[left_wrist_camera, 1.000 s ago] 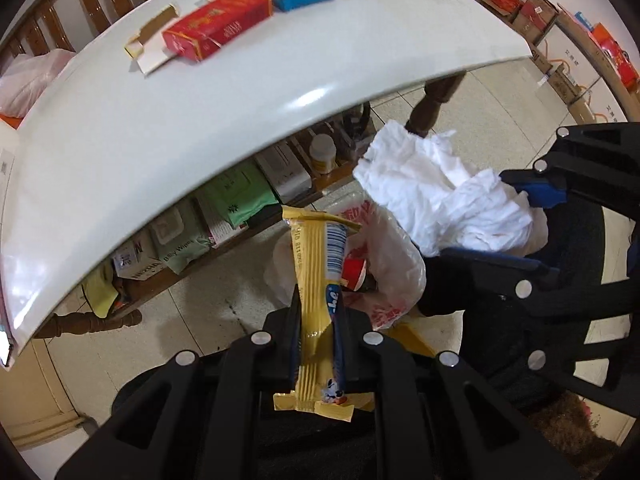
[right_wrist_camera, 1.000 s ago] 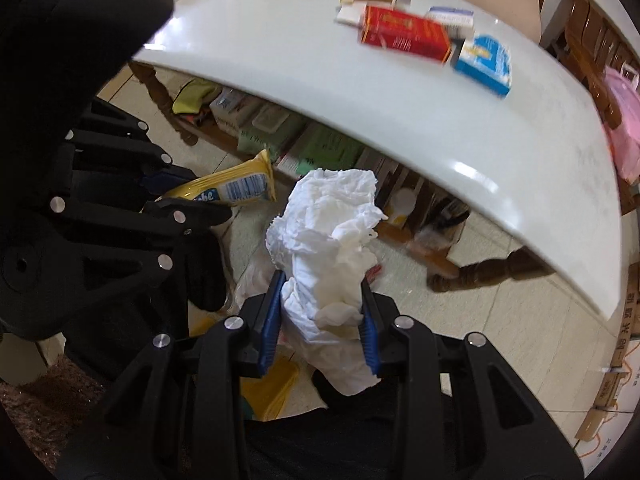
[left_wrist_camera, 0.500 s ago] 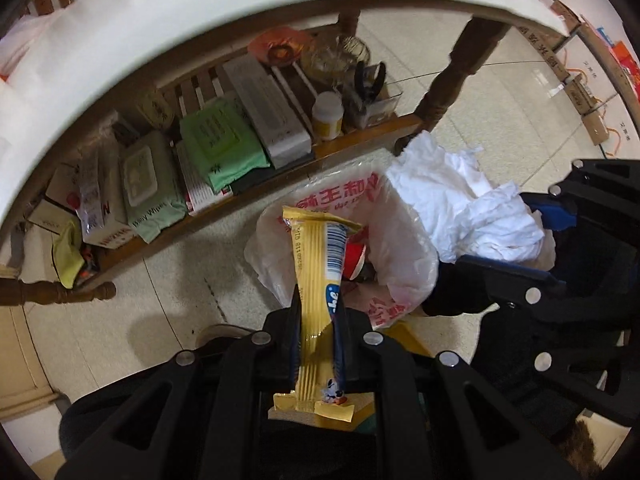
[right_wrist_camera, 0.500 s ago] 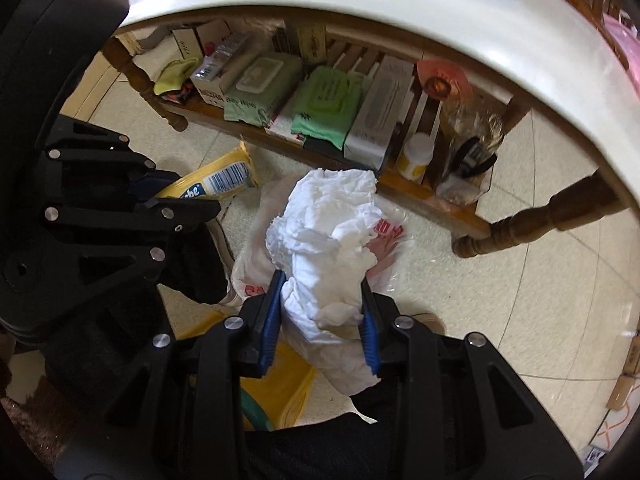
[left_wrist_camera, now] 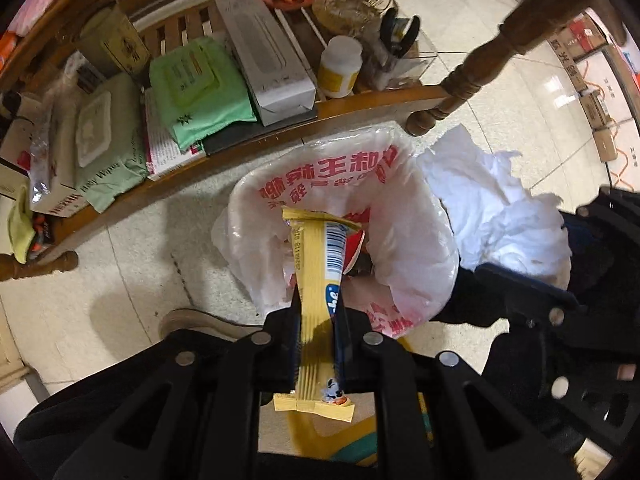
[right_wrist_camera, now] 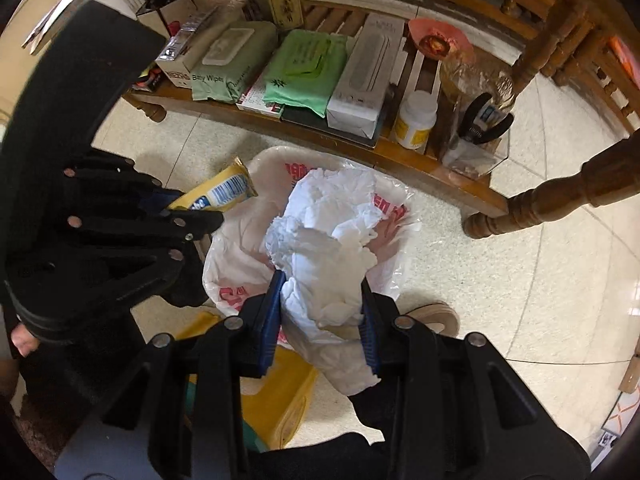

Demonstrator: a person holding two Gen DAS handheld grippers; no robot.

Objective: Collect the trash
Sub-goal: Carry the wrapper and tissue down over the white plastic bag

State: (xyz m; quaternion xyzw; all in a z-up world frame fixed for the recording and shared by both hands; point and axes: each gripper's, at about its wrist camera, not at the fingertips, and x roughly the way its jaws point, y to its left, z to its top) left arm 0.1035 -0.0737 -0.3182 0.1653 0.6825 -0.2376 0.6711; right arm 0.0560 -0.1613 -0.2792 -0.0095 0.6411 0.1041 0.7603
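My left gripper (left_wrist_camera: 316, 312) is shut on a yellow snack wrapper (left_wrist_camera: 320, 272) with a barcode and holds it over the open mouth of a white plastic bag (left_wrist_camera: 416, 216) with red print on the floor. My right gripper (right_wrist_camera: 322, 292) is shut on a crumpled white tissue wad (right_wrist_camera: 328, 236) and holds it above the same bag (right_wrist_camera: 236, 256). The tissue wad (left_wrist_camera: 496, 208) shows at the right in the left wrist view. The wrapper (right_wrist_camera: 224, 190) and left gripper (right_wrist_camera: 192, 216) show at the left in the right wrist view.
A low wooden shelf (left_wrist_camera: 360, 106) under the table holds green wipes packs (left_wrist_camera: 200, 88), a white box (left_wrist_camera: 268, 64), a white bottle (left_wrist_camera: 340, 66) and a clear tub with pliers (left_wrist_camera: 400, 40). A turned table leg (left_wrist_camera: 468, 80) stands near the bag. A shoe (right_wrist_camera: 436, 316) and yellow item (right_wrist_camera: 280, 396) lie below.
Both grippers have dropped from table height to below the tabletop and moved over the bag on the floor, each still holding its item. The table top has left view.
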